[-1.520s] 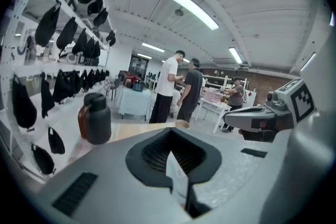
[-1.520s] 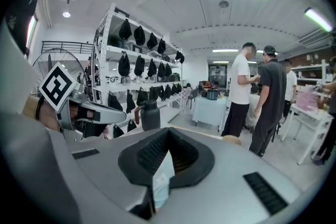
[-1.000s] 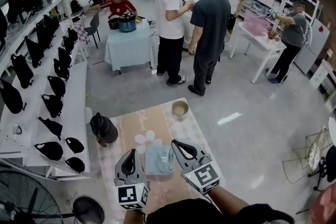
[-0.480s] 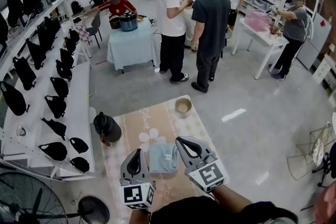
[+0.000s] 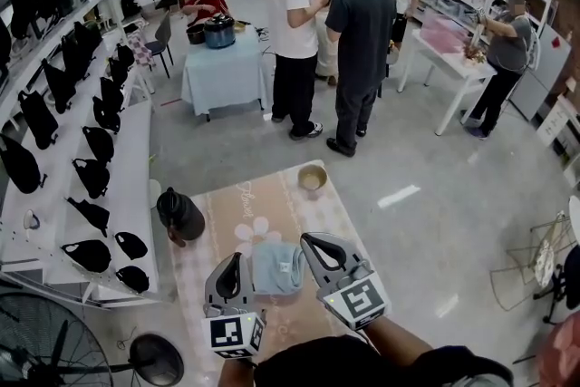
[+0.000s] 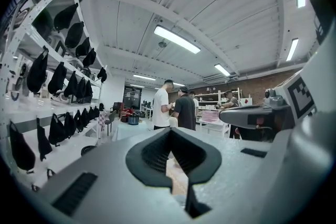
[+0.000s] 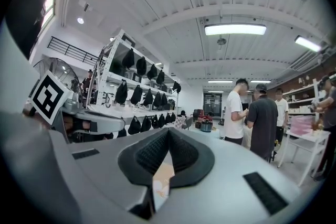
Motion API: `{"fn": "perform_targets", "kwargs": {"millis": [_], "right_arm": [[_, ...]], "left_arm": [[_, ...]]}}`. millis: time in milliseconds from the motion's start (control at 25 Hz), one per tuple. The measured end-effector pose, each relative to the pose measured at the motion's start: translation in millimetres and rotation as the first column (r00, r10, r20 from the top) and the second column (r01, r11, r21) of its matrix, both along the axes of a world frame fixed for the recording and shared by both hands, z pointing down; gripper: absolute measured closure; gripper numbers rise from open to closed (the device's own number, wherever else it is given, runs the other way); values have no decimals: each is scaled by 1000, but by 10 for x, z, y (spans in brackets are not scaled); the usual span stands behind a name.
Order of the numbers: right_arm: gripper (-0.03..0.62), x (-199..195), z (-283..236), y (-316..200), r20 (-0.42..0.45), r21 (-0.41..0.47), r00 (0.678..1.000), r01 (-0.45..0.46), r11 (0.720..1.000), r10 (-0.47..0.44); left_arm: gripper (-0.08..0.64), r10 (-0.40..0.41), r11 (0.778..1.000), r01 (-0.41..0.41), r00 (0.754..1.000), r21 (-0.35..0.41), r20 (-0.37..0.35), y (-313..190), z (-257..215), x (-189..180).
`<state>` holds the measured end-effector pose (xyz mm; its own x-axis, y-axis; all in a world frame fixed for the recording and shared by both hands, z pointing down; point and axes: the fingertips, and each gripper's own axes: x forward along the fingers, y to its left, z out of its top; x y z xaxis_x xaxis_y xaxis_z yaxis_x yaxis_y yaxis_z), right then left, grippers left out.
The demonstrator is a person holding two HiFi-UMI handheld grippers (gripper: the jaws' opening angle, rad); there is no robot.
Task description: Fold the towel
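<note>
Shows the left gripper (image 5: pixel 232 271) at 9 o'clock of the folded pale-blue towel (image 5: pixel 276 268), jaws pressed fully together, gripping nothing. Shows the right gripper (image 5: pixel 317 249) at 3 o'clock of the towel, jaws likewise together and empty. Places the towel on a beige flowered mat (image 5: pixel 272 199), between both grippers.

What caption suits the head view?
Shut left gripper and right gripper flank a light-blue cloth towel on a beige floral mat.
</note>
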<state>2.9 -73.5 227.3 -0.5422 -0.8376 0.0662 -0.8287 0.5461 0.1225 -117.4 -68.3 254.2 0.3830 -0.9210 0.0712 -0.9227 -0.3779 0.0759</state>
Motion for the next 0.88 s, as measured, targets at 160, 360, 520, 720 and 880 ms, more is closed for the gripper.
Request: {"fn": "perform_targets", "kwargs": {"millis": [160,360,520,720,880], "right_arm": [[589,10,-33,17,7,10,1000,8,1000,-8],[589,57,-18,43,5,-5,1000,-9,1000,9],[589,138,-43,40,6,4,1000,-25,1000,25],[589,128,-39,62,11,7,1000,-27,1000,27],[589,108,-30,63,10,-4,1000,-30,1000,30]], "left_arm": [[556,10,1000,-10,1000,-5,-5,13,3,32],[556,12,1000,-12,1000,-8,-14,13,11,33],[555,5,1000,-5,1000,-12,-16,7,17,19],[555,5,1000,-5,1000,-17,-17,28,43,-4],[557,10,1000,-11,1000,-18,-20,34,38,8]]}}
